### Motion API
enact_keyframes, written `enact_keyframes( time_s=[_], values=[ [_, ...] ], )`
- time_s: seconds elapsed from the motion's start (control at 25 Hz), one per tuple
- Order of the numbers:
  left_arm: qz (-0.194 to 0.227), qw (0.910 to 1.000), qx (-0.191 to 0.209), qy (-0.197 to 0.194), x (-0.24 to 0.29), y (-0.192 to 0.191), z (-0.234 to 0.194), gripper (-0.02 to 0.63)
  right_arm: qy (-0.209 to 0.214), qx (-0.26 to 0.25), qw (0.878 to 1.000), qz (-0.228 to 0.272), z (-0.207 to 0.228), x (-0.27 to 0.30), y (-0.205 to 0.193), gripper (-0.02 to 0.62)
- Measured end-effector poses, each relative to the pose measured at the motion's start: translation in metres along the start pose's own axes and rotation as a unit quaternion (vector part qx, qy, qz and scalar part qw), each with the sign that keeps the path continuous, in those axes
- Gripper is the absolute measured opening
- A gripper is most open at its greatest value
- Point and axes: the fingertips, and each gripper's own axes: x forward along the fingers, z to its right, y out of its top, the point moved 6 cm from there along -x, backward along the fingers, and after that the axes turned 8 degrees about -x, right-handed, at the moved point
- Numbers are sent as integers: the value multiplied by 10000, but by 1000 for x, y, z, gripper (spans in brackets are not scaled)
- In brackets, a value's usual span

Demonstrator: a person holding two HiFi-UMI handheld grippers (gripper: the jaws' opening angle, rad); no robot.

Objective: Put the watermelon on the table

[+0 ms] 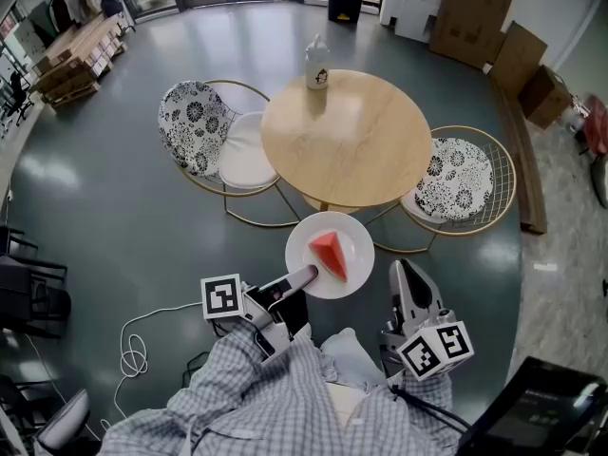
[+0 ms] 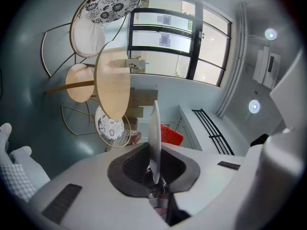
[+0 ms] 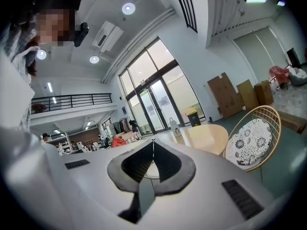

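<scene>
Watermelon [image 1: 330, 254] lies on a white plate [image 1: 359, 228], whose near rim the left tongs [image 1: 304, 275] clench. The plate appears to be carried short of the counter [image 1: 347, 141] ahead. The right tongs [image 1: 402, 274], beside the plate, are pinched closed on nothing. The set-down is not yet done.

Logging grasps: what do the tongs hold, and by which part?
Left tongs grip the white plate by its near rim; right tongs hold nothing.
</scene>
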Motion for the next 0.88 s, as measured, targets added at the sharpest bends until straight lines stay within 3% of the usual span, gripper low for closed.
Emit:
enact_keyframes(
  time_s=[0.32,0.52,0.6,0.88],
  values=[
    [-36,10000,41,-3,-5,1,-1,28,120,390,9990,-175,-9,4,-8,11],
    [-102,9999,62,4,-11,2,0,28,80,1179,9929,-147,-15,6,-14,12],
    [-146,9999,71,24,-14,2,-1,28,156,1398,9900,-104,-18,5,-17,62],
    [-313,9995,83,28,-20,6,-1,28,182,1413,9895,-237,-34,8,-29,86]
  ],
)
